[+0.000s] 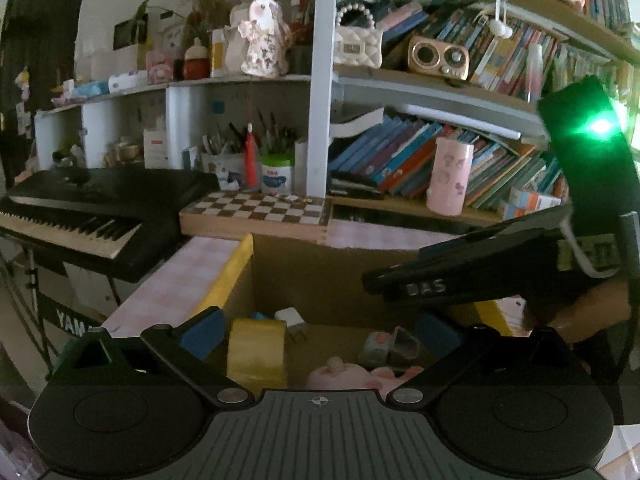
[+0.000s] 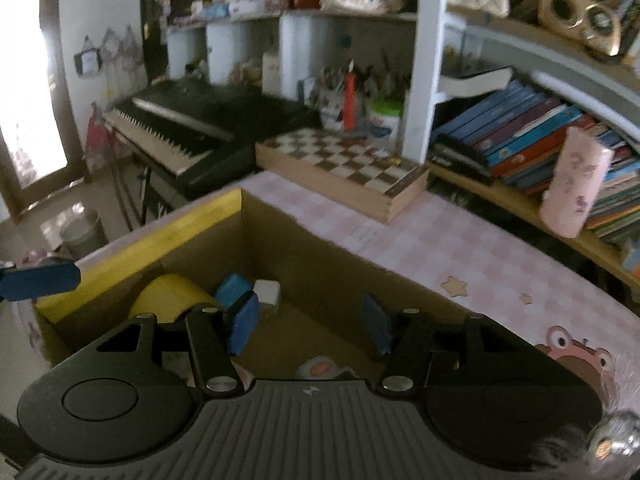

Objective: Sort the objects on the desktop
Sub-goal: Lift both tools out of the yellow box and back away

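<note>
An open cardboard box (image 1: 304, 276) (image 2: 320, 280) with yellow-taped rims stands on the pink checked desk. It holds a yellow tape roll (image 1: 256, 350) (image 2: 168, 296), a white charger cube (image 1: 286, 316) (image 2: 267, 292), a small blue item (image 2: 232, 286), a pink plush (image 1: 360, 376) and a white and pink toy (image 2: 320, 368). My left gripper (image 1: 320, 334) hangs over the box, open wide, with nothing gripped. My right gripper (image 2: 310, 330) is also above the box, open, its pads apart with nothing between them. In the left wrist view its body (image 1: 480, 272) comes in from the right, held by a hand (image 1: 580, 312).
A wooden chessboard box (image 1: 256, 212) (image 2: 340, 168) lies behind the cardboard box. A black keyboard piano (image 1: 80, 216) (image 2: 192, 136) stands to the left. A pink cup (image 1: 448, 176) (image 2: 572, 188) stands before shelves of books. Pen holders (image 1: 248, 160) sit behind the chessboard.
</note>
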`<state>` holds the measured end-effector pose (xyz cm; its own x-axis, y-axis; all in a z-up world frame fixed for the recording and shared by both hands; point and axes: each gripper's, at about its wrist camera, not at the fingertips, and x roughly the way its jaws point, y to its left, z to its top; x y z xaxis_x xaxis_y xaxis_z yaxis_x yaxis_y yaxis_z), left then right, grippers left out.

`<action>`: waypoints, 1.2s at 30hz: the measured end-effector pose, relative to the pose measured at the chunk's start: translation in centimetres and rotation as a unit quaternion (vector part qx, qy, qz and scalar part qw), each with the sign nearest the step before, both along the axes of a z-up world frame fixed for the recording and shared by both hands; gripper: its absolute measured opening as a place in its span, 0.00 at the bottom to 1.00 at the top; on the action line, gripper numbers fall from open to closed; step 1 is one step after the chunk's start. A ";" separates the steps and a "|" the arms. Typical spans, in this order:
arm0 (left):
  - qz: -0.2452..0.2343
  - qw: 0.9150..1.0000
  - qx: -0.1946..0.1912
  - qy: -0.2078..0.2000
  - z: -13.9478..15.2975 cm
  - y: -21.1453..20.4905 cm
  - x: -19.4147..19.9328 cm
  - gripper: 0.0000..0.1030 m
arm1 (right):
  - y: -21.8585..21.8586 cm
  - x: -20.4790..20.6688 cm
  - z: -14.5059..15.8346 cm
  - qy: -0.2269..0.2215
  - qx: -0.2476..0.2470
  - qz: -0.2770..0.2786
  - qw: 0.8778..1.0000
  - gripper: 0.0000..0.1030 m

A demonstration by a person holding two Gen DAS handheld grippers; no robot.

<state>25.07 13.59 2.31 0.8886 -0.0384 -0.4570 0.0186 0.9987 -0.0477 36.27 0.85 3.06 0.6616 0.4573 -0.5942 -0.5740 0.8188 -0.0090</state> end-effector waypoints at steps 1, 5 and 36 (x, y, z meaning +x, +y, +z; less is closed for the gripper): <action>-0.001 1.000 0.000 -0.003 0.2 0.0 -0.3 1.00 | -0.4 -0.4 0.4 -0.006 0.004 -0.007 1.000 0.54; 0.000 1.000 -0.002 -0.016 0.9 0.2 -1.6 1.00 | -1.7 -2.1 1.5 -0.014 0.024 -0.033 0.999 0.54; 0.031 0.999 -0.039 -0.001 0.1 3.4 -18.5 1.00 | -3.7 -25.5 -1.0 -0.028 0.031 -0.113 0.993 0.59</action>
<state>6.54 16.97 2.46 0.8917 -0.0188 -0.4521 -0.0428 0.9911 -0.1258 10.77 -2.88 2.07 0.7825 0.3279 -0.5293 -0.3753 0.9267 0.0193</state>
